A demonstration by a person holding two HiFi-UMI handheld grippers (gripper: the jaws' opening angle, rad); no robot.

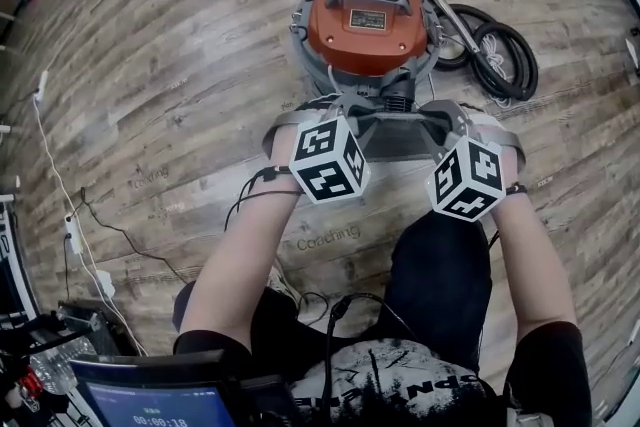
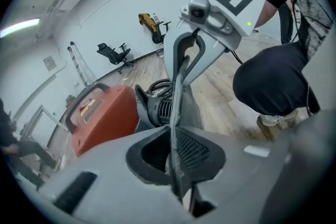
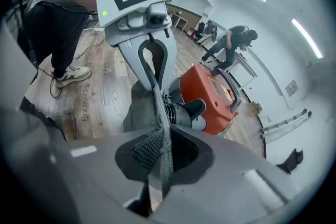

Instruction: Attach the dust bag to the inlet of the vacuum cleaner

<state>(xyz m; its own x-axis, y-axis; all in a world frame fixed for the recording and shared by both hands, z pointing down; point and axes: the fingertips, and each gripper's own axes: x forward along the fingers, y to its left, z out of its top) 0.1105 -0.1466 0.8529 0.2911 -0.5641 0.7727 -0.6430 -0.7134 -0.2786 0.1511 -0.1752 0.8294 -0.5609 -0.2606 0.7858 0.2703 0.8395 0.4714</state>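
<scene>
The orange vacuum cleaner point(image 1: 368, 15) stands on the wood floor ahead of me, its black inlet point(image 1: 398, 100) facing me. A grey dust bag point(image 1: 398, 137) is stretched flat between both grippers, just in front of the inlet. My left gripper point(image 1: 338, 120) is shut on the bag's left edge and my right gripper point(image 1: 448, 123) on its right edge. In the left gripper view the fabric edge point(image 2: 177, 113) runs between the shut jaws of the left gripper point(image 2: 177, 165), with the inlet point(image 2: 157, 107) close behind. The right gripper view shows the right gripper point(image 3: 160, 157) pinching the bag point(image 3: 137, 107) likewise.
A coiled black hose and cable point(image 1: 495, 45) lie right of the vacuum. White cables point(image 1: 75, 215) run along the floor at left, and a laptop point(image 1: 150, 400) is at the bottom left. My knees are on the floor below the grippers. A person point(image 3: 228, 42) bends over far behind.
</scene>
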